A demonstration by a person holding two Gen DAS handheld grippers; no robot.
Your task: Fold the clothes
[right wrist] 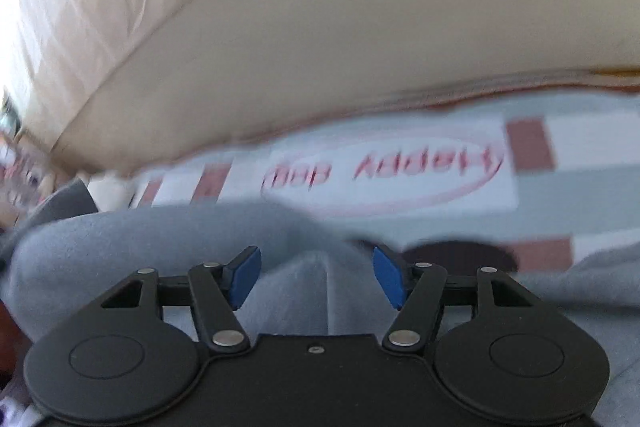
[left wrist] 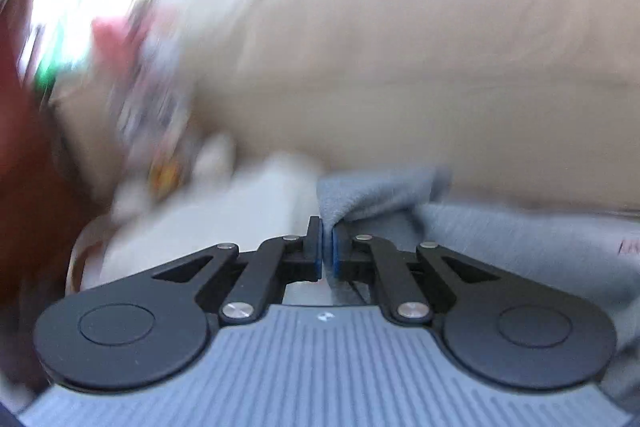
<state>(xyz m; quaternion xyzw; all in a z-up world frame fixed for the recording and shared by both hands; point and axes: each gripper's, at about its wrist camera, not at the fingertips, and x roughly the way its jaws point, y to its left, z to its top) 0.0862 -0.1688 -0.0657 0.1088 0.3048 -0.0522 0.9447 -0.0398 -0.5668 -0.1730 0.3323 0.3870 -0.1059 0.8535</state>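
A grey fleece garment (left wrist: 500, 239) lies in front of both grippers. In the left wrist view my left gripper (left wrist: 327, 247) is shut on a pinched fold of this grey cloth, which rises between the blue pads. In the right wrist view the same grey garment (right wrist: 168, 247) spreads under my right gripper (right wrist: 316, 277), which is open with its blue pads wide apart over a raised crease of the cloth, gripping nothing. Both views are motion-blurred.
A bedsheet (right wrist: 580, 187) with red squares and a "Happy dog" print lies beyond the garment. A beige headboard or cushion (right wrist: 360, 27) rises behind it. Blurred colourful items (left wrist: 152, 87) and a dark red surface (left wrist: 24, 167) sit at the left.
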